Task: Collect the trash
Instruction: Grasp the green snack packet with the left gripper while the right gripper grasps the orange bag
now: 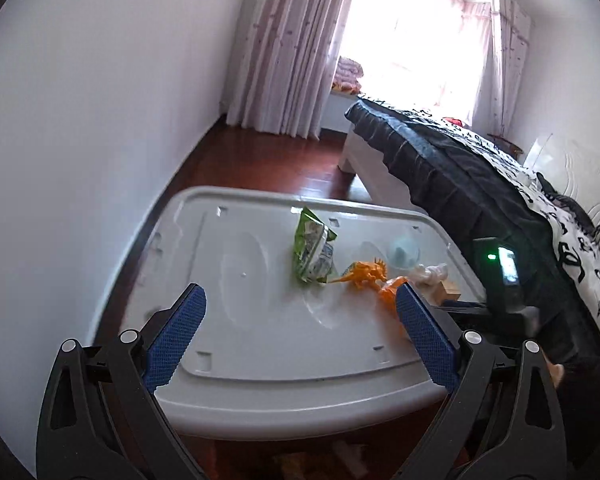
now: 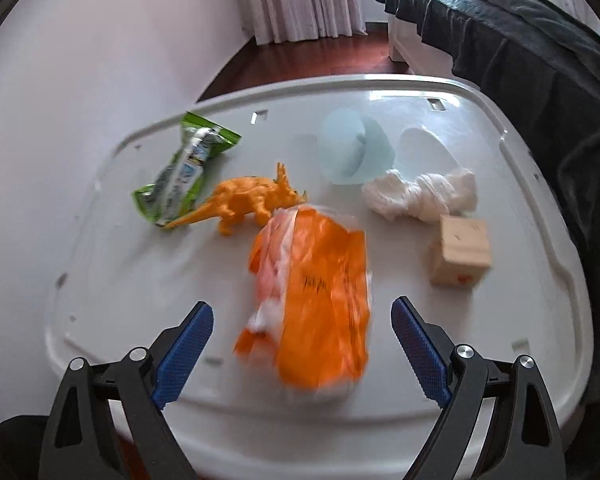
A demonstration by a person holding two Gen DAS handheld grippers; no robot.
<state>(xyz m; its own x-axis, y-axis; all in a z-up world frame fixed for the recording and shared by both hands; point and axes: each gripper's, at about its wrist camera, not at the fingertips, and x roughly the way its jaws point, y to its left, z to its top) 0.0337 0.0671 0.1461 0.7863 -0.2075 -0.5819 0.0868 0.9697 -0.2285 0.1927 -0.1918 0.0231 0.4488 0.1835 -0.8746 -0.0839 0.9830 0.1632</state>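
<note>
An orange plastic wrapper lies on the white plastic lid, between the open fingers of my right gripper, which is empty. A green snack wrapper lies at the left; it also shows in the left wrist view. A crumpled white tissue and a pale blue paper cup lie toward the back. My left gripper is open and empty above the lid's near edge.
An orange toy dinosaur and a wooden block sit on the lid among the trash. A bed with a dark cover stands close on the right. A white wall is at the left, red wood floor beyond.
</note>
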